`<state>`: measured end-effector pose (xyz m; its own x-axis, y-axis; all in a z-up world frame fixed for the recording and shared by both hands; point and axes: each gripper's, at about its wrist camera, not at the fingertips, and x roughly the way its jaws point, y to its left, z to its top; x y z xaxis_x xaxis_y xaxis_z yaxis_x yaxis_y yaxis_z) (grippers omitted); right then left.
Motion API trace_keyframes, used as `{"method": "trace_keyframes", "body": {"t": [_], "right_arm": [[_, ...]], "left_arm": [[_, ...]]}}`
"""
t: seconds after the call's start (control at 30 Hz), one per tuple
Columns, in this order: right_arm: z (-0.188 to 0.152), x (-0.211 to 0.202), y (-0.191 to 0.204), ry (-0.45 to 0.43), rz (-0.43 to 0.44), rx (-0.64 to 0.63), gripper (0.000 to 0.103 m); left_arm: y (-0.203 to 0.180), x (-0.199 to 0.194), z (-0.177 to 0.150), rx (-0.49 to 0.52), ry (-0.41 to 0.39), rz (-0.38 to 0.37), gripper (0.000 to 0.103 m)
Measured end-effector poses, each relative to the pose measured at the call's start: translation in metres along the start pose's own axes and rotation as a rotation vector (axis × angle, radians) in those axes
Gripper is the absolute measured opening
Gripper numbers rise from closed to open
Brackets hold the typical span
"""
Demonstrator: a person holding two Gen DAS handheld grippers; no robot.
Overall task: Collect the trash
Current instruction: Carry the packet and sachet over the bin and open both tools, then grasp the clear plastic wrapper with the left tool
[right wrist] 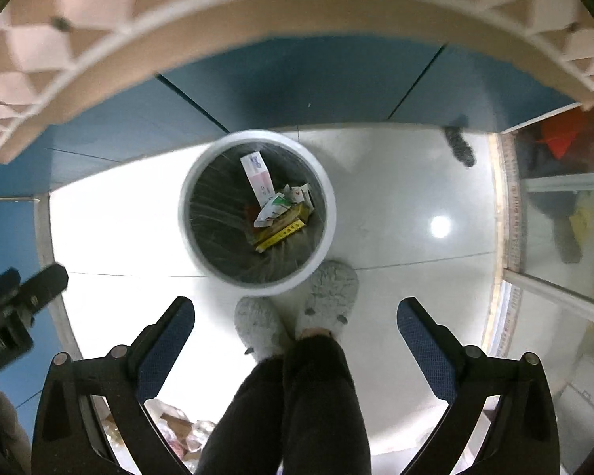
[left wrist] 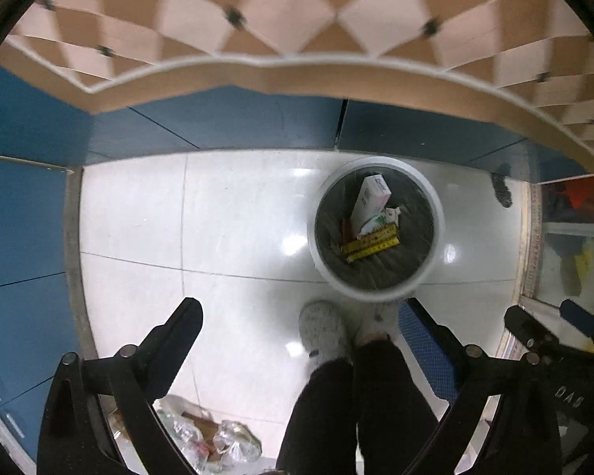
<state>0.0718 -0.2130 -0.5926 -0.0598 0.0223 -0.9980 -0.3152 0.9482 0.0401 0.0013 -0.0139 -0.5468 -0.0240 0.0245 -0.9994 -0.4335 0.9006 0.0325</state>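
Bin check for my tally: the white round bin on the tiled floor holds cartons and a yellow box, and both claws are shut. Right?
Not quite. The bin does hold cartons and a yellow box, but both wrist views show the left claw and right claw wide open and empty.

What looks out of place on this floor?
A heap of clear plastic and cardboard litter lies loose on the tiles behind the person's slippers, not in the bin. A dark fuzzy lump also sits by the blue cabinet.
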Motion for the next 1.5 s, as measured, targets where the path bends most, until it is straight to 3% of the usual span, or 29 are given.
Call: {"method": "trace_keyframes", "body": {"t": [0.23, 0.47, 0.73, 0.93, 1.07, 1.17, 1.3, 1.4, 1.5], "right_arm": [[-0.031, -0.122, 0.001, -0.029, 0.004, -0.004, 0.103], [-0.069, -0.225, 0.009, -0.057, 0.034, -0.033, 0.103], [-0.096, -0.312, 0.012, -0.134, 0.063, -0.042, 0.103], [-0.094, -0.352, 0.006, -0.186, 0.13, -0.008, 0.103], [-0.062, -0.377, -0.003, -0.249, 0.182, 0.037, 0.103], [-0.016, -0.384, -0.012, -0.294, 0.182, 0.067, 0.103], [0.071, -0.369, -0.02, -0.32, 0.138, 0.084, 0.103], [0.136, -0.341, -0.02, -0.289, 0.107, 0.065, 0.103], [0.177, -0.316, -0.015, -0.271, 0.082, 0.024, 0.098]], "left_arm": [[0.006, -0.102, -0.026, 0.002, -0.039, -0.021, 0.101], [0.006, -0.177, -0.05, 0.037, -0.105, -0.028, 0.101], [0.007, -0.241, -0.071, 0.049, -0.194, -0.018, 0.101], [0.008, -0.277, -0.047, 0.016, -0.303, -0.012, 0.101], [0.01, -0.298, -0.015, -0.016, -0.399, 0.007, 0.103], [0.006, -0.303, 0.02, -0.028, -0.427, 0.022, 0.103], [-0.003, -0.291, 0.078, -0.082, -0.411, 0.087, 0.103], [-0.011, -0.279, 0.114, -0.115, -0.368, 0.15, 0.103], [-0.021, -0.271, 0.14, -0.112, -0.332, 0.179, 0.103]]}}
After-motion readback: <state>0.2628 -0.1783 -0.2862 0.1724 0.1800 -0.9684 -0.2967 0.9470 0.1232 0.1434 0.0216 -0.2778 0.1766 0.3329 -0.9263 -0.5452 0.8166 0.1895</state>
